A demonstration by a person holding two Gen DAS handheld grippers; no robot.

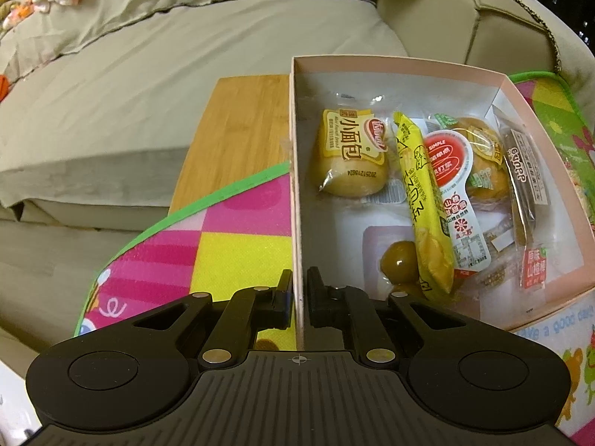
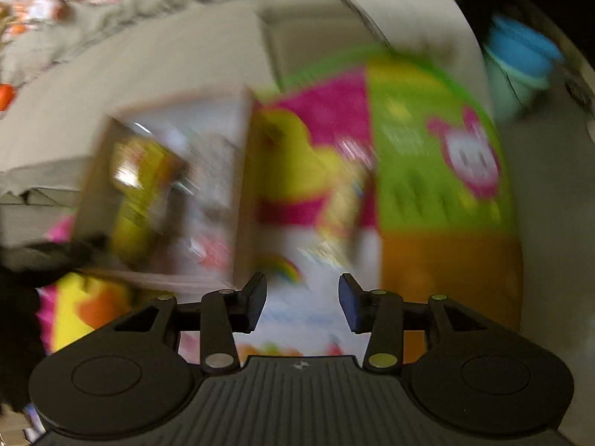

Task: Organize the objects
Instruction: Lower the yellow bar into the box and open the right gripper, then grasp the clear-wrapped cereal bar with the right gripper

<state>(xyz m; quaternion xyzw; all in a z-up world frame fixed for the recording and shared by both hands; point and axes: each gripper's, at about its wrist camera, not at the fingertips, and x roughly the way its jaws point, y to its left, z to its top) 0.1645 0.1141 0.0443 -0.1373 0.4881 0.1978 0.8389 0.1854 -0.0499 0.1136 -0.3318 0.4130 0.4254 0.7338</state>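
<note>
Left tongs (image 1: 299,290) pinch box wall (image 1: 297,193); sofa (image 1: 130,93) behind.

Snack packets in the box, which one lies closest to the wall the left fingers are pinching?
The round bread bun packet with the yellow label, alone at the box's left side; the long yellow packet and the others lie farther right.

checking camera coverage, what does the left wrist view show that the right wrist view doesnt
Only the left wrist view shows the left gripper shut on the pink cardboard box's wall, readable snacks such as the yellow-labelled wrapped bread roll, and the bamboo board. Only the right wrist view shows the open, empty right gripper and a blue plastic tub. Both share the box, the colourful checkered play mat and the beige sofa, though the right view is blurred.
</note>
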